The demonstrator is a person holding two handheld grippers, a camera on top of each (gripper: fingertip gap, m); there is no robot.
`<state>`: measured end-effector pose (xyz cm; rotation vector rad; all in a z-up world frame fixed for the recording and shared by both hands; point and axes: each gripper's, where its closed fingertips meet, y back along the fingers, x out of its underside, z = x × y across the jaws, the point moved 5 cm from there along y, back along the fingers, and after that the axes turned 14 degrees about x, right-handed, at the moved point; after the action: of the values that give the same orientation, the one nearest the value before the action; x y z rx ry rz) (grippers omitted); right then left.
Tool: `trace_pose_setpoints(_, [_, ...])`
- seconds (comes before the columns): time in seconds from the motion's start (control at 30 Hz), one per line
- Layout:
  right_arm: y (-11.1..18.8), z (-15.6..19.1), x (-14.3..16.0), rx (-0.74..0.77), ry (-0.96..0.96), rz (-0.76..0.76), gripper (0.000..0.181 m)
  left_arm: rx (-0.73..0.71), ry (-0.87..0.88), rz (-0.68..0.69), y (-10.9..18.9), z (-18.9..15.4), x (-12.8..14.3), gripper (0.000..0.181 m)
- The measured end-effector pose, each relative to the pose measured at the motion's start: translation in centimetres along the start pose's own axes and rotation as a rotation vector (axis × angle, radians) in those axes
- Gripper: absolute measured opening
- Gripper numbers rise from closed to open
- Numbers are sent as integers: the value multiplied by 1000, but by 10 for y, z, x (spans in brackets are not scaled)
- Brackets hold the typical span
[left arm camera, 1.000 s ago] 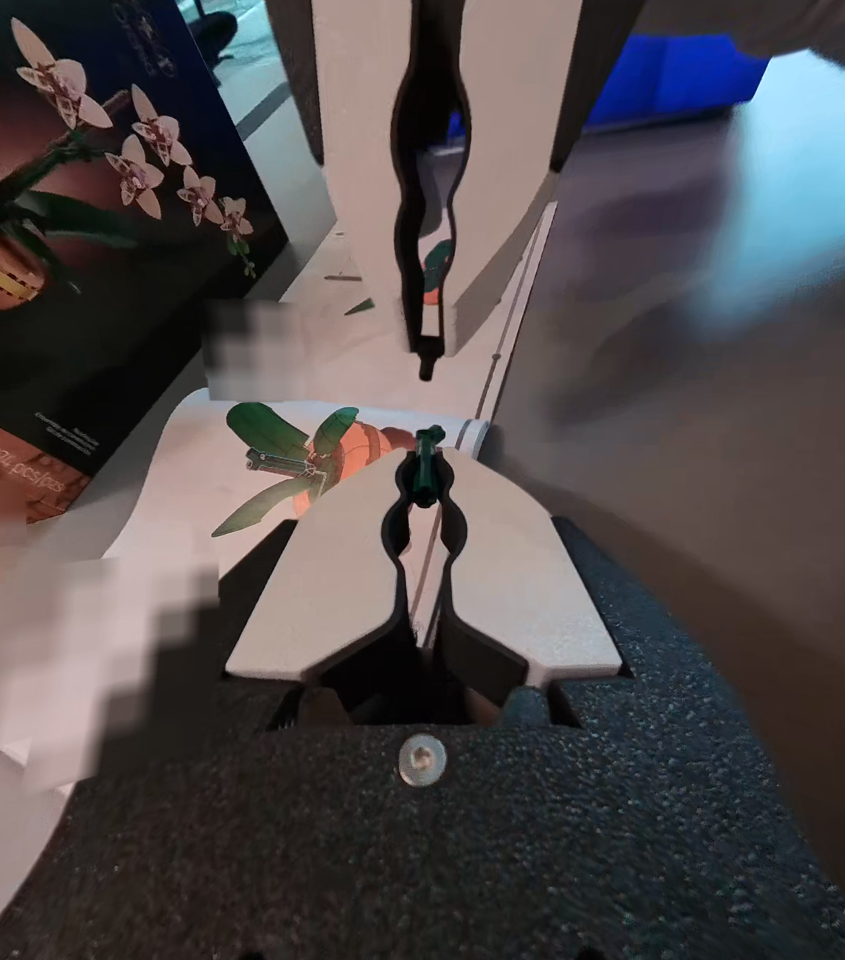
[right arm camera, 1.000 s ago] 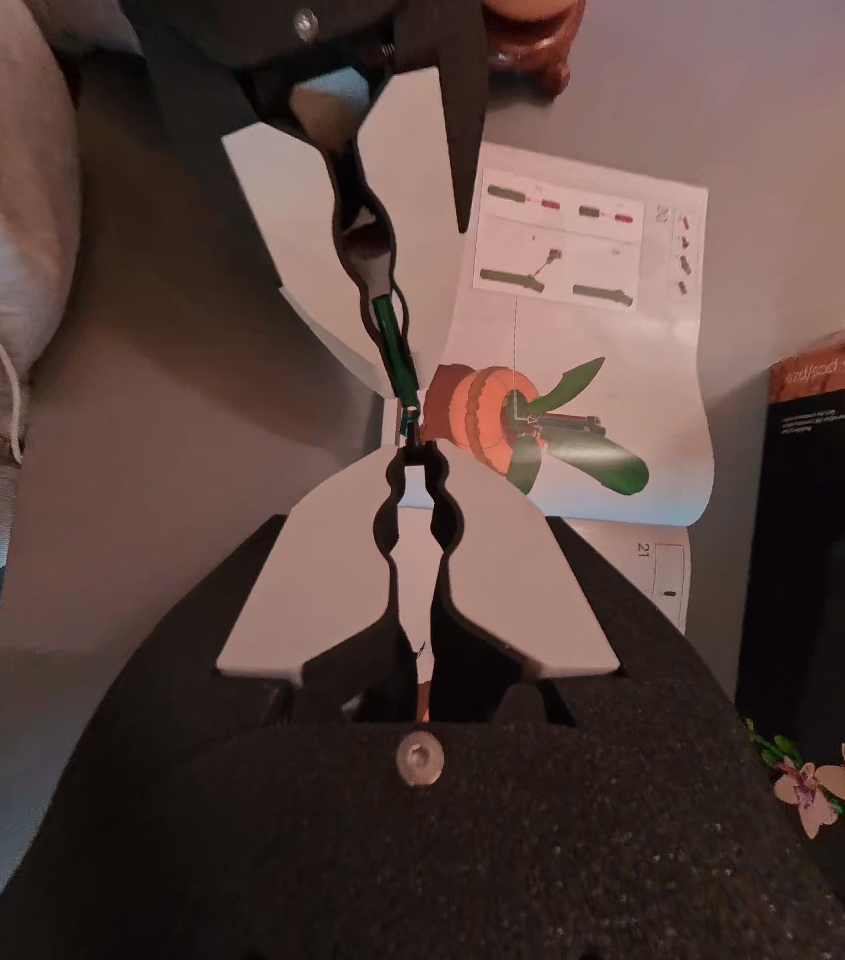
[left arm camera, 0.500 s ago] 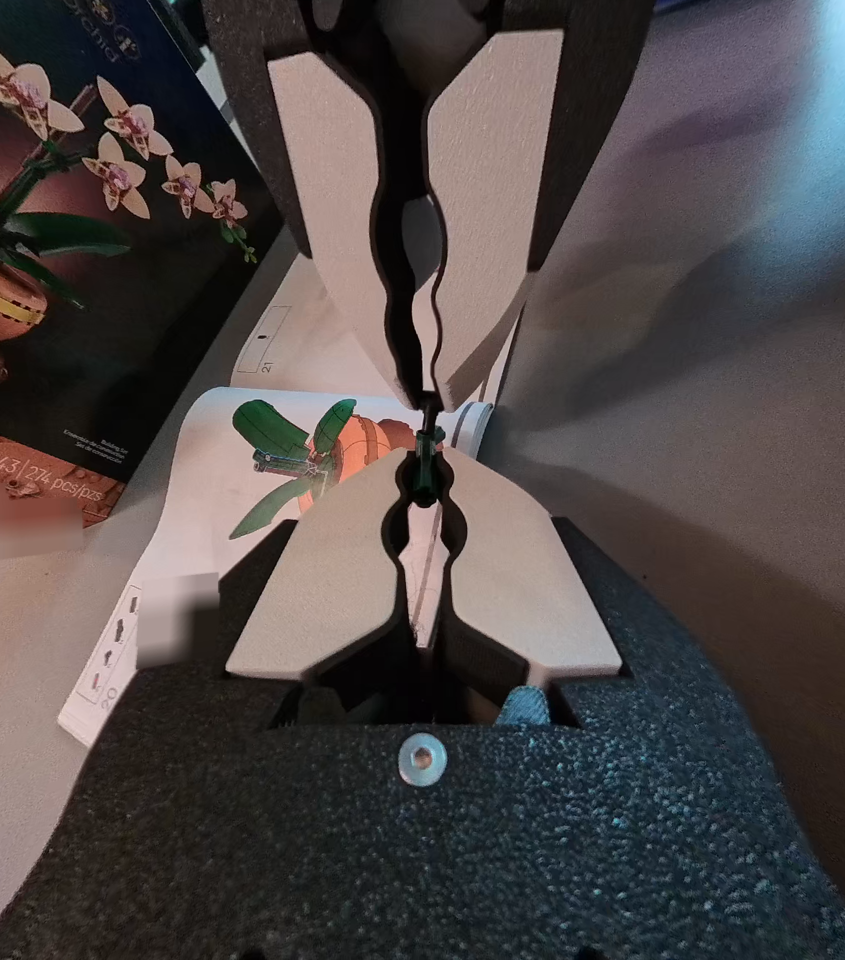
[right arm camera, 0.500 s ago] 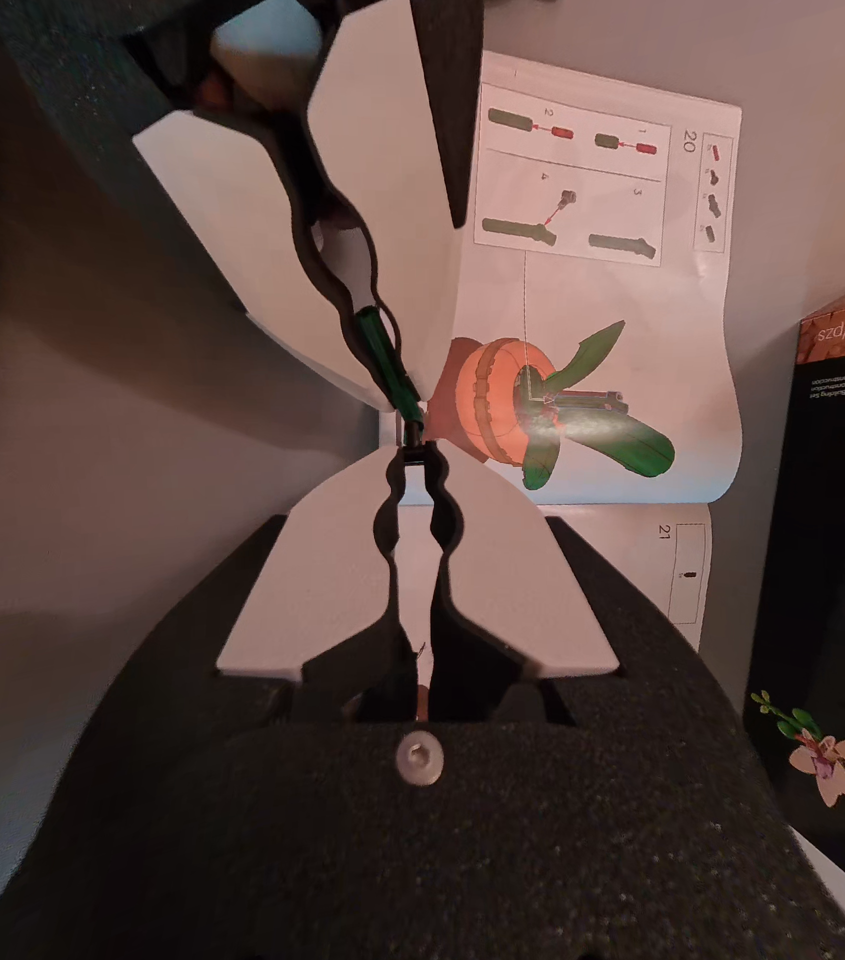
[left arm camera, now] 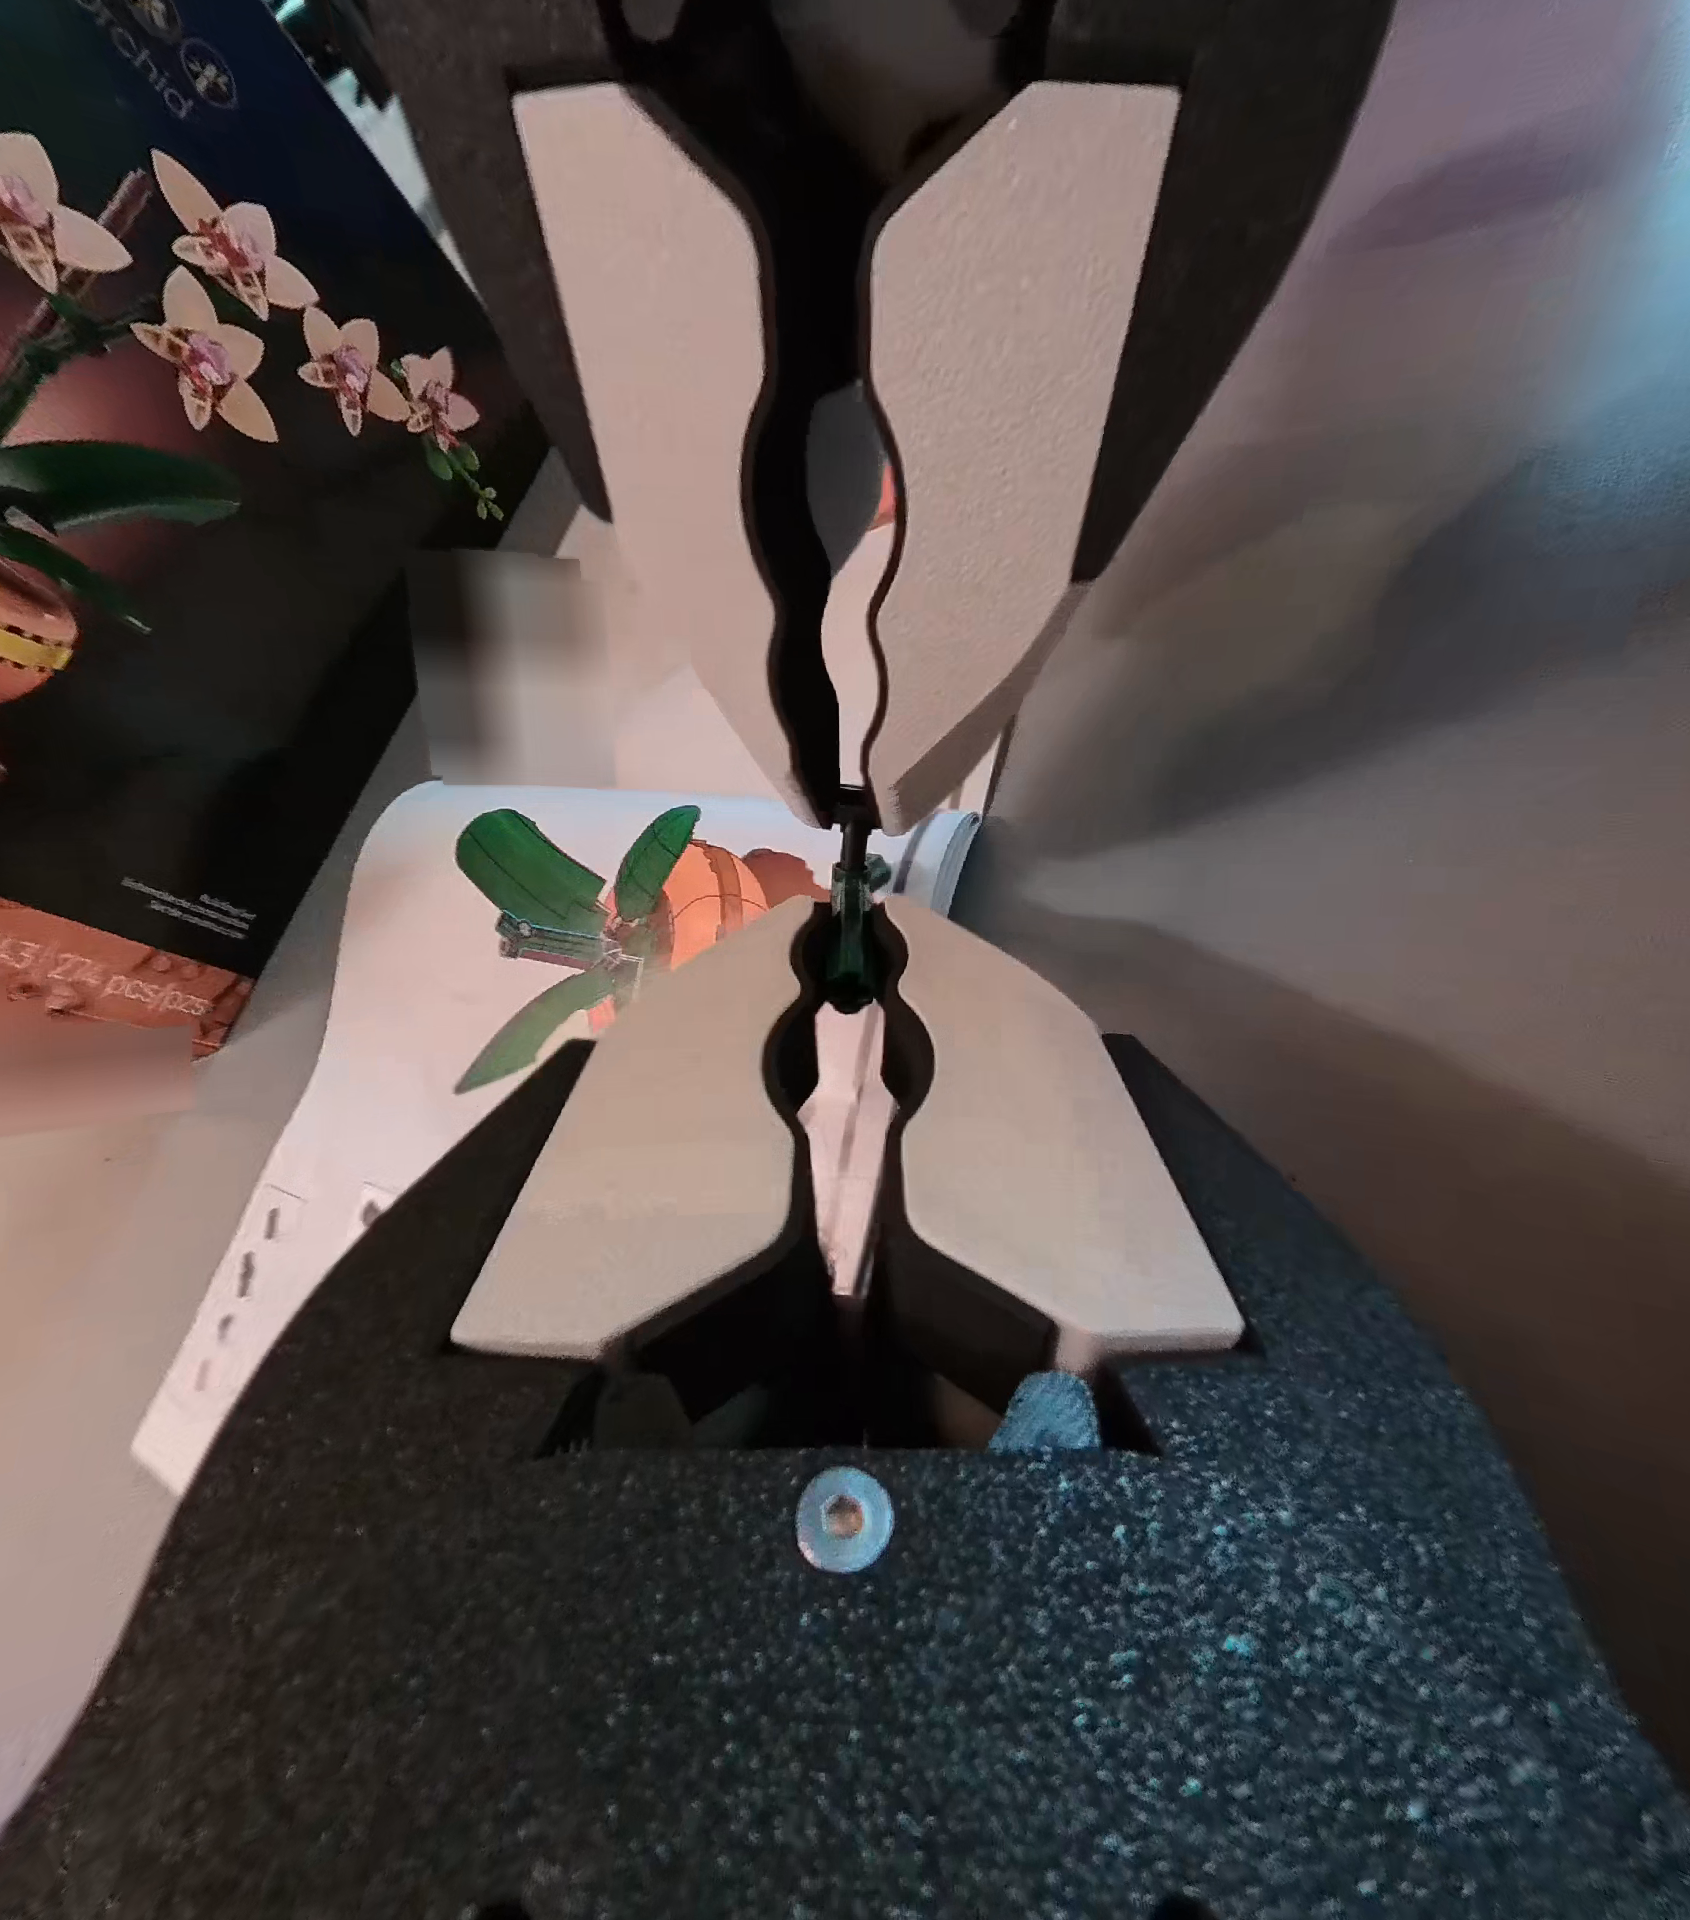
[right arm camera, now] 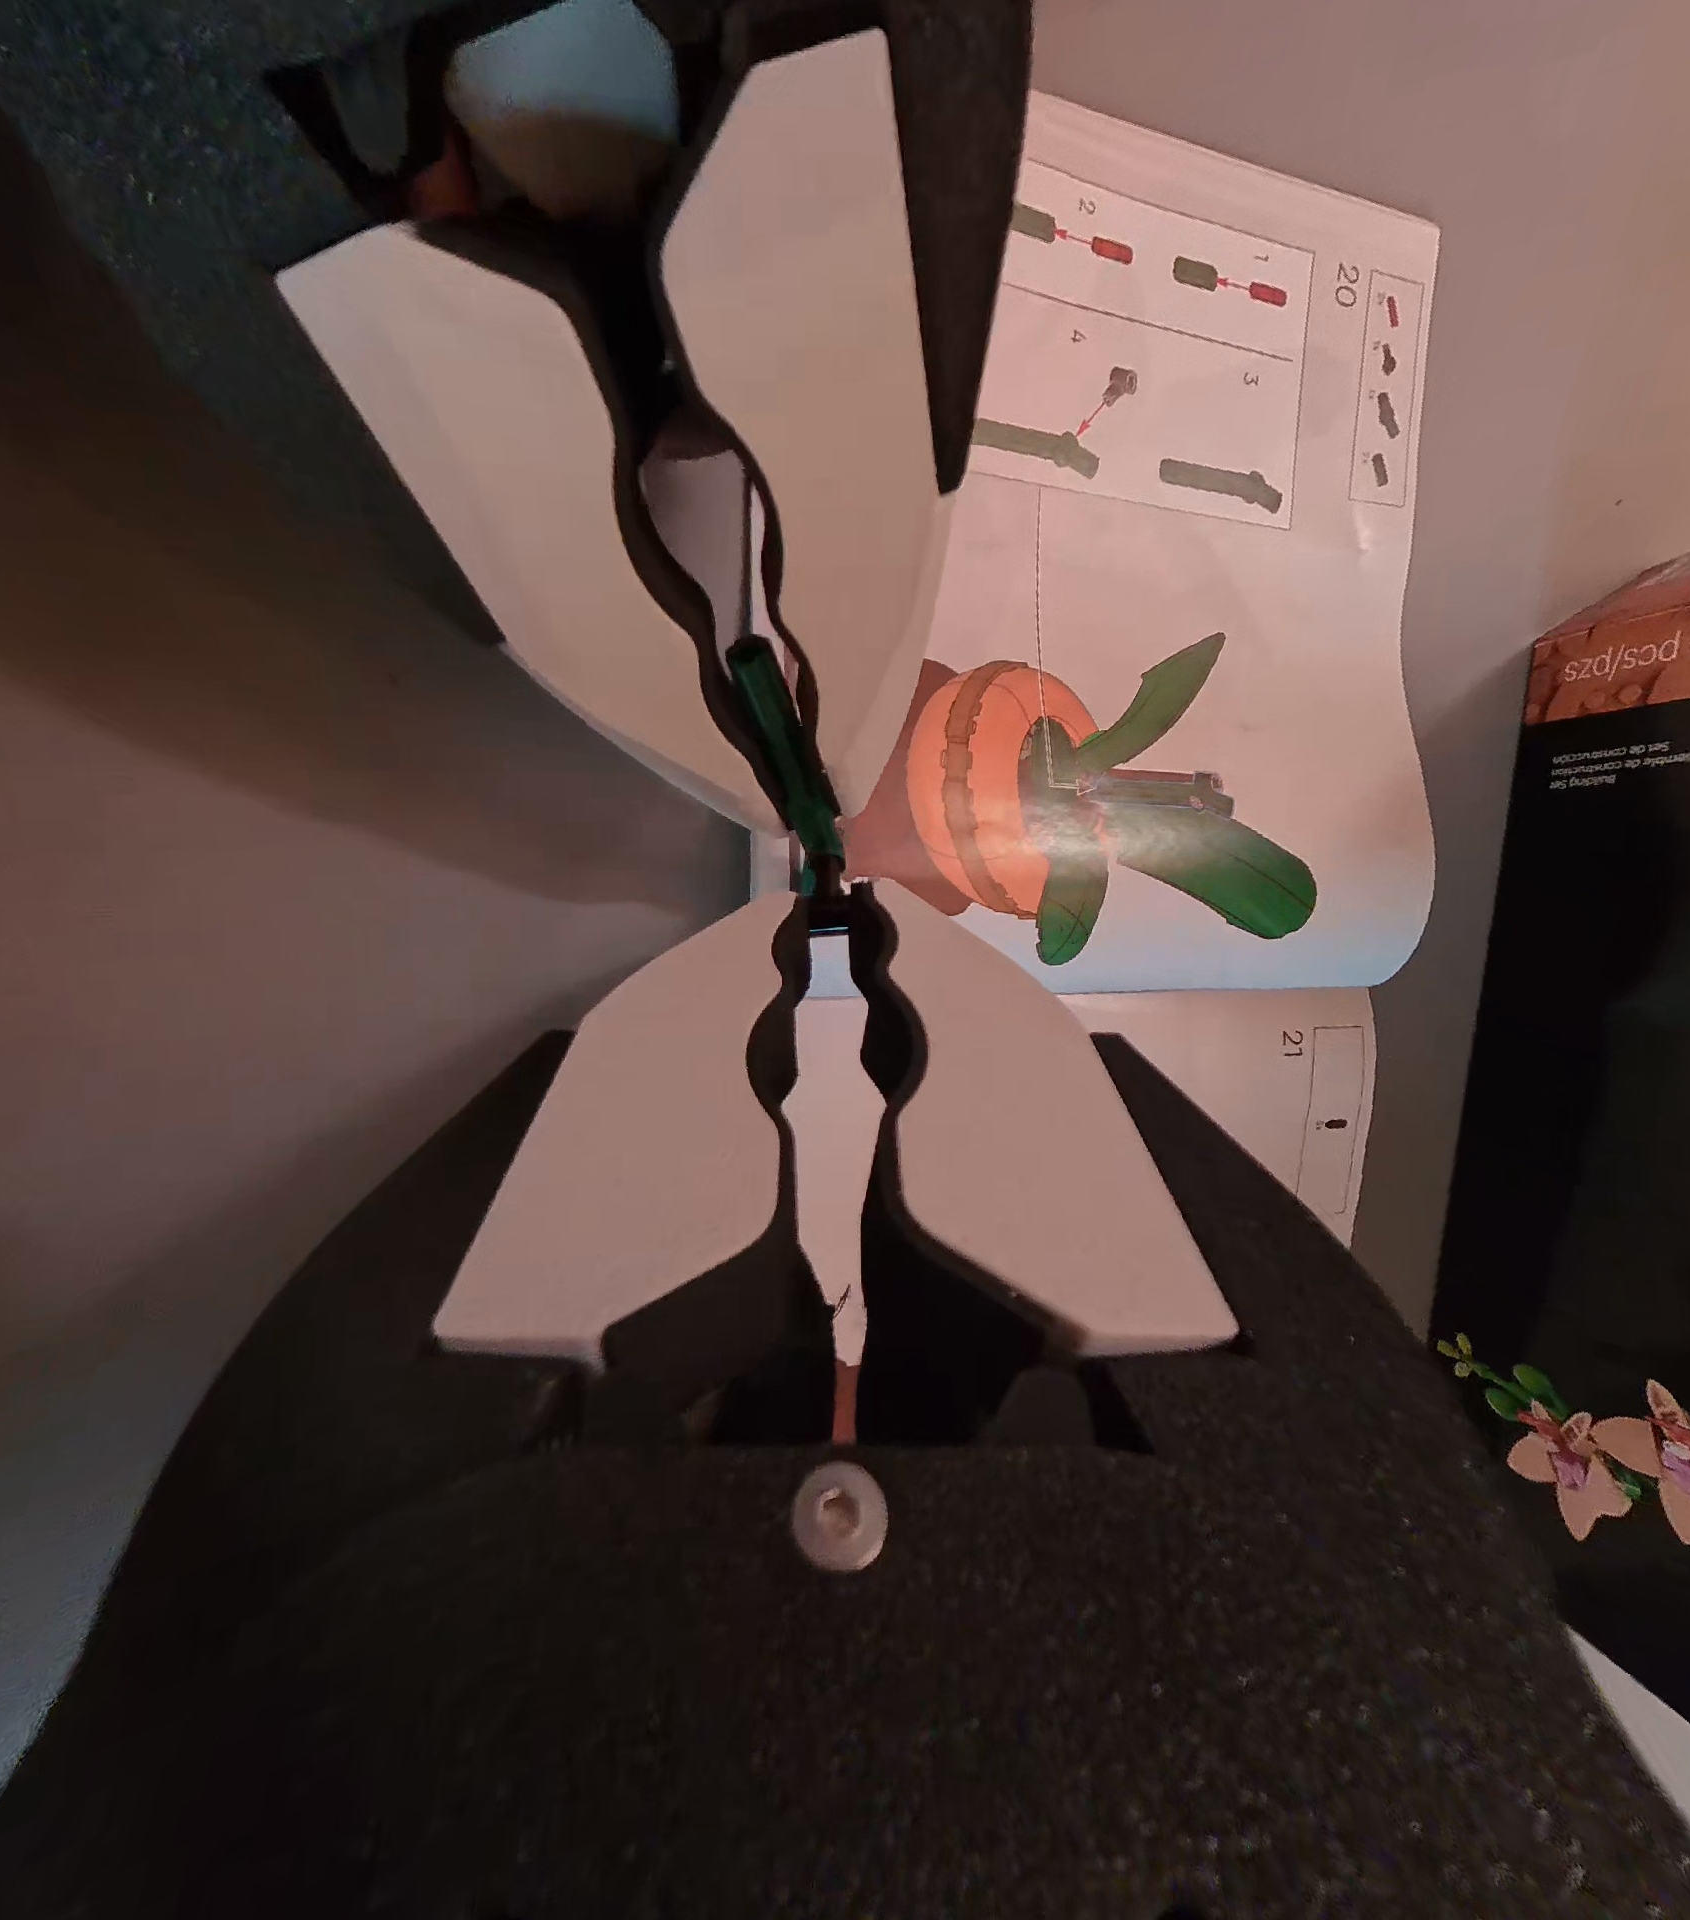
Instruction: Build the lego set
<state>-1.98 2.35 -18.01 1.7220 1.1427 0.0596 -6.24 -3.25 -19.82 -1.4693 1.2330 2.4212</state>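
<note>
Fingertips of my left gripper [left arm camera: 849, 914] pinch a green stem [left arm camera: 847, 940], which lies in the notch between the pads and pokes forward past them. My right gripper [right arm camera: 828, 920] comes at it from the opposite side, tip to tip, its pads pressed on a small black pin [right arm camera: 828, 902]. In the left wrist view that pin [left arm camera: 849, 821] bridges the short gap between the 2 grippers and meets the end of the stem. In the right wrist view the stem [right arm camera: 785, 750] runs slantwise up between the left gripper's pads, its lower end at the pin.

Under both grippers lies the open manual [right arm camera: 1225, 582], flat on the table [right arm camera: 197, 935], with a printed pot and green leaves just beside the meeting tips. Farther off stands the dark box [left arm camera: 145, 436], printed with pale orchid flowers, touching the manual's far edge; in the right wrist view the box [right arm camera: 1651, 935] sits at the right.
</note>
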Motion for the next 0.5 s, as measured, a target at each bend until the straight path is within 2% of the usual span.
trace_pose_setpoints(0.27, [-6,4,0,22,217,-47,6,61,47,-32,-4,0,8,6])
trace_pose_setpoints(0.5, [-10,2,1,-41,126,-64,6,68,52,-18,-6,1,10,5])
